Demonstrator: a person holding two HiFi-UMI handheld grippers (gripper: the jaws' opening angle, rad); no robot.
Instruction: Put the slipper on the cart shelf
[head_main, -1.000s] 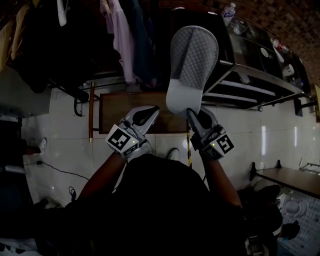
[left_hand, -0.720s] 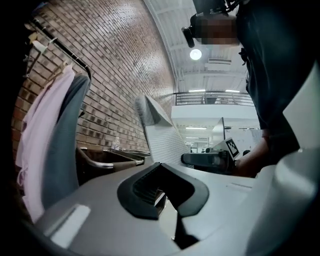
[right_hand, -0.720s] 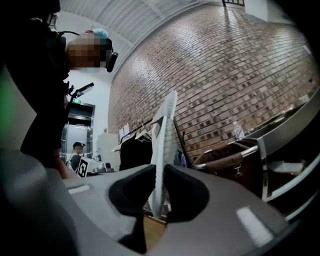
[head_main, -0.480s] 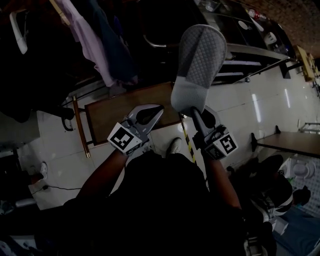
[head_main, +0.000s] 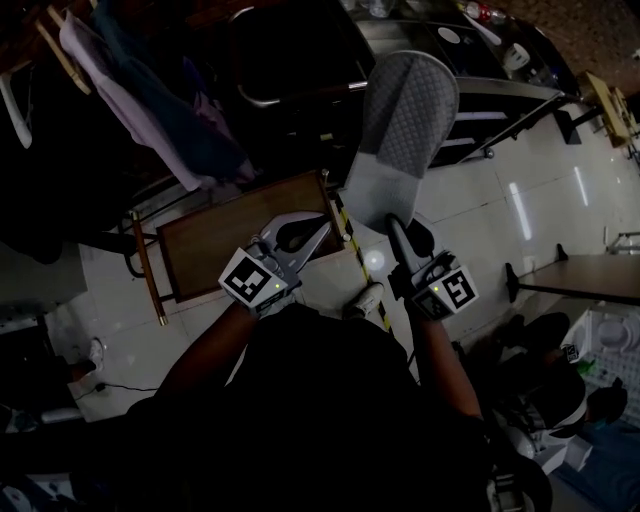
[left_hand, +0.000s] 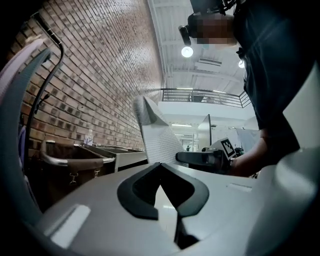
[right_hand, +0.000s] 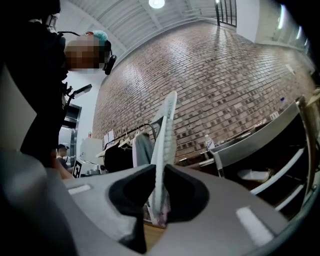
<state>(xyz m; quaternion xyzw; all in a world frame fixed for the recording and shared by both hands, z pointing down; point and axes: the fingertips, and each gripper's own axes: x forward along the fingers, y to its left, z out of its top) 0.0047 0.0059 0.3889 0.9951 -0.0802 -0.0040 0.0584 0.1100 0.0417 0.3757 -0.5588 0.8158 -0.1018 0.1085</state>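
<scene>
Between R gripper (right_hand: 161, 186) jaws — grey quilted slipper (head_main: 405, 110)

Your soft grey fabric slipper (head_main: 405, 120) has a criss-cross diamond pattern. Behind it, the brick wall (right_hand: 225, 75) is reddish-brown.

left hand-held gripper (head_main: 320, 224): jaws together, empty | right hand-held gripper (head_main: 393, 224): clamped on slipper (head_main: 405, 120) | forearms forward
</scene>
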